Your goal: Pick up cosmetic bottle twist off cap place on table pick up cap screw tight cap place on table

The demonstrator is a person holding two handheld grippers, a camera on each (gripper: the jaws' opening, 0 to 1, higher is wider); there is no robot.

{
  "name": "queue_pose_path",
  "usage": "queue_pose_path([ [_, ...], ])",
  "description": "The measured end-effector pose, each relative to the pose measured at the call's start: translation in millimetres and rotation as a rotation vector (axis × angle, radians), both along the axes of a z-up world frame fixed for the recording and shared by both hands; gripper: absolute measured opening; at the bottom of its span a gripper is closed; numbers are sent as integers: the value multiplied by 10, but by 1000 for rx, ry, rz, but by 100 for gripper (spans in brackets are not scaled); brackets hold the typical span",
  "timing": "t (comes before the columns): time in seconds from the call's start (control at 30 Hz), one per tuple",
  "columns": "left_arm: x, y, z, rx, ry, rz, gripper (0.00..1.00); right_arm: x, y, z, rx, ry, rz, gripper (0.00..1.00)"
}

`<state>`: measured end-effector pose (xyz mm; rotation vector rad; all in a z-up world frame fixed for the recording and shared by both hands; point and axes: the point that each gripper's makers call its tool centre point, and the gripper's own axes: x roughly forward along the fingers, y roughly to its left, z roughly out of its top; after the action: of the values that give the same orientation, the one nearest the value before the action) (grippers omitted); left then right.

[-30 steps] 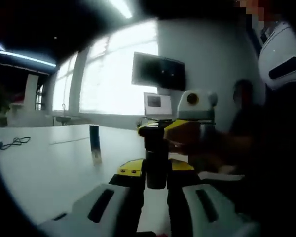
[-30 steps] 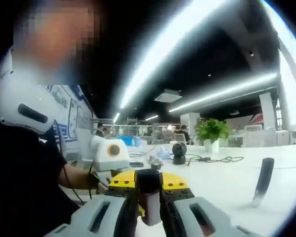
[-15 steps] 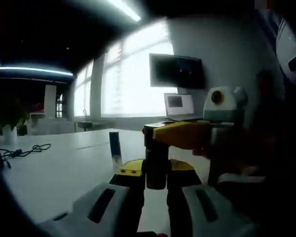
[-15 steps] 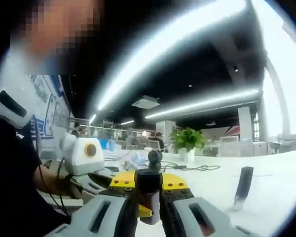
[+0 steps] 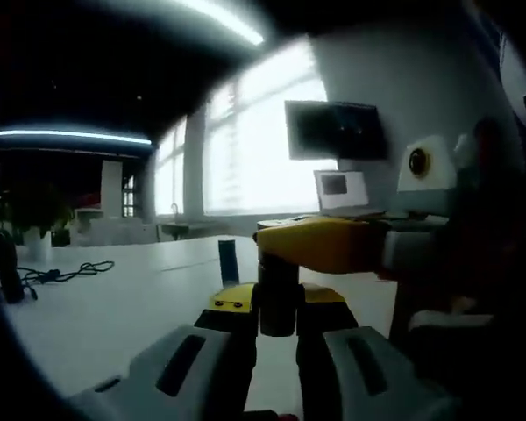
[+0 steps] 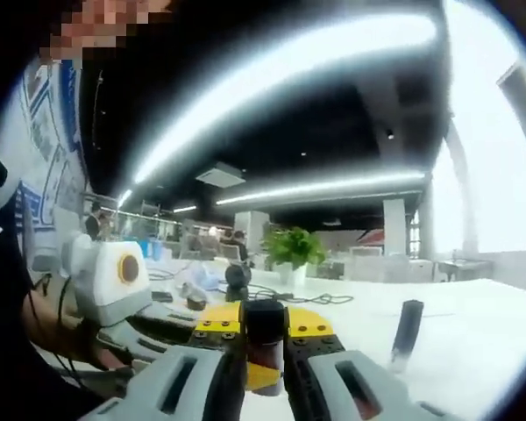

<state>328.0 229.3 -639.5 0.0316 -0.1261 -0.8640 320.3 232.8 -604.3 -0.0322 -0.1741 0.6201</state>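
Observation:
A dark cosmetic bottle [image 5: 278, 296] stands upright between the jaws of my left gripper [image 5: 278, 309], which is shut on its body. My right gripper [image 5: 320, 246] reaches in from the right with yellow jaws closed over the bottle's top. In the right gripper view the black cap [image 6: 264, 317] sits between the jaws of my right gripper [image 6: 264, 335], with the brownish bottle body [image 6: 264, 361] below it. The left gripper's fingers [image 6: 158, 323] come in from the left. The bottle is held above the white table [image 5: 114, 316].
A dark slender tube [image 5: 228, 260] [image 6: 408, 329] stands on the table beyond the bottle. A black cable [image 5: 66, 274], a laptop [image 5: 344, 191], a wall monitor [image 5: 335, 130], a potted plant [image 6: 291, 250] and a small black stand [image 6: 238, 279] lie farther off.
Both views have swung sideways, so the background has shifted. Both grippers keep their hold on the bottle and its cap; I cannot tell whether the cap has turned.

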Motion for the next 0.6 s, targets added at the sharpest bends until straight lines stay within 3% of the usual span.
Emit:
queue_pose_path([
  [0.37, 68, 37, -23, 33, -36, 88, 6, 39, 12, -40, -11, 4, -106, 9],
  [0.6, 98, 52, -13, 60, -69, 164, 6, 68, -8, -47, 29, 11, -179, 9],
])
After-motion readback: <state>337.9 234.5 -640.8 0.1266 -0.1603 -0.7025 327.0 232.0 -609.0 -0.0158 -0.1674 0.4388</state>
